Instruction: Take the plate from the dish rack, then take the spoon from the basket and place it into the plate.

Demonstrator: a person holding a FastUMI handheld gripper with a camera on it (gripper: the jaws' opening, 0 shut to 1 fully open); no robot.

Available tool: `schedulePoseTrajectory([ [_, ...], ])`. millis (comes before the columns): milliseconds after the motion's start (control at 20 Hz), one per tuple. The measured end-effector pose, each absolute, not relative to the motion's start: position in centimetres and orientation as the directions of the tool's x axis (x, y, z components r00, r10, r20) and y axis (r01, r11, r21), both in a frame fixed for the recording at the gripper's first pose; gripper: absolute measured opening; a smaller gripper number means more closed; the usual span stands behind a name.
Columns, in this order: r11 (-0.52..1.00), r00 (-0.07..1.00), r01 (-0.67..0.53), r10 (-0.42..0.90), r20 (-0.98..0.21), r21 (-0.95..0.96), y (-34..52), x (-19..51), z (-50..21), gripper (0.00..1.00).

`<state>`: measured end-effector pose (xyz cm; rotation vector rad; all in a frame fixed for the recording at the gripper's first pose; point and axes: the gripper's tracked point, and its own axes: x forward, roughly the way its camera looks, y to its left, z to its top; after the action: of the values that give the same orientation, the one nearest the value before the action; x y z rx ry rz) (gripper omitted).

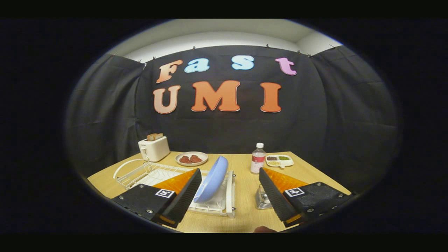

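The gripper [229, 196] hangs spread wide above the near edge of a wooden table [245, 213], its fingers [185, 196] holding nothing. A blue plate [211, 179] stands tilted on edge in the white dish rack [147, 173], just beside the left finger and near the table's front. A small metal basket [262, 199] sits partly hidden behind the right finger; the spoon cannot be made out. Along the far edge stand a toaster [154, 148], a dish of meat [191, 159], a bottle [258, 158] and a divided tray [279, 160].

Toaster [154, 148] with bread, dish of meat [191, 158], bottle [258, 158], divided snack tray [279, 160] on table [241, 213].
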<state>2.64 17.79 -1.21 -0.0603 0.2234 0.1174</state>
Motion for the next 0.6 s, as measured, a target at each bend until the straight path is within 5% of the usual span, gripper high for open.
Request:
schedulePoseTrajectory([
  [450,0.999,0.91,-0.034,0.028,-0.414,-0.007,19.9,9.4,-7.3,0.98],
  [600,1.0,0.893,-0.005,-0.006,-0.451,-0.023,19.9,10.4,-8.5,0.89],
])
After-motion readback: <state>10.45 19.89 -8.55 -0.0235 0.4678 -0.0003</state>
